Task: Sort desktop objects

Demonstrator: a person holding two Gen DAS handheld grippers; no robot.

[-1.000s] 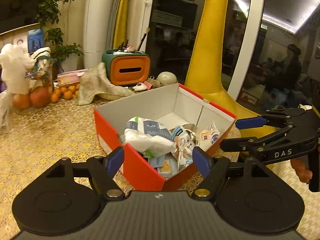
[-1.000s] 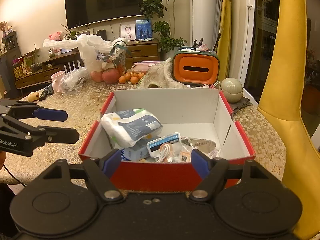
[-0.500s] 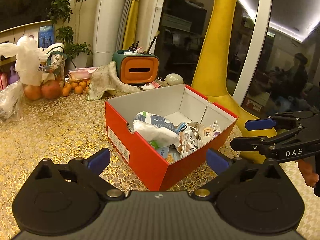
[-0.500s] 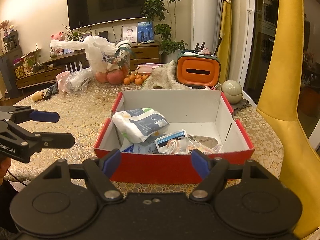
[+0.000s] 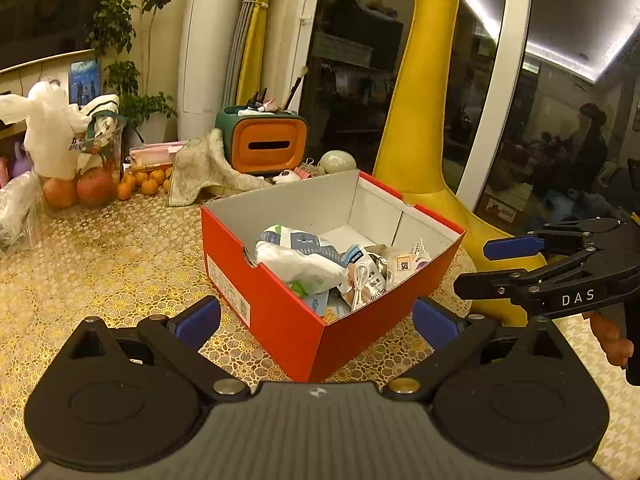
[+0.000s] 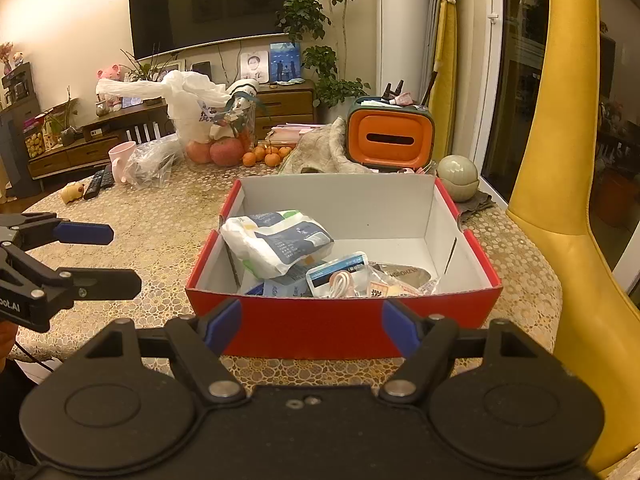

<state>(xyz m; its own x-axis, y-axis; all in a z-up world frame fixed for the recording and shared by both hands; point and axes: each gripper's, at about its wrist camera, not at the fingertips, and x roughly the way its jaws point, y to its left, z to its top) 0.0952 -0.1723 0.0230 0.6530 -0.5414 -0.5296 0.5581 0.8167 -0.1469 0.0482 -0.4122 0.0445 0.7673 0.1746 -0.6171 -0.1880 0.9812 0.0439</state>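
Note:
A red shoebox (image 5: 228, 276) (image 6: 460, 308) with a white inside stands on the gold patterned table. In it lie a white and blue packet (image 5: 296, 252) (image 6: 276, 240), a bagged white cable (image 6: 340, 278) and several small sachets. My left gripper (image 5: 316, 320) hovers open and wide before the box's near corner, with nothing between its fingers. My right gripper (image 6: 312, 322) is open too, facing the box's long red side, and also empty. Each gripper shows in the other's view: the right gripper (image 5: 492, 266) right of the box, the left gripper (image 6: 116, 258) left of it.
Behind the box stand an orange tissue holder (image 6: 390, 138), a crumpled cloth (image 5: 204, 168), oranges (image 6: 266, 156), a fruit bag (image 6: 208, 120), a pink mug (image 6: 122, 160) and remotes (image 6: 98, 182). A tall yellow figure (image 5: 420, 132) rises past the table's right edge. A round grey jar (image 6: 458, 176) sits there.
My left gripper has drawn back from the box, which now looks smaller, and its jaws have spread wider. The right gripper has barely shifted.

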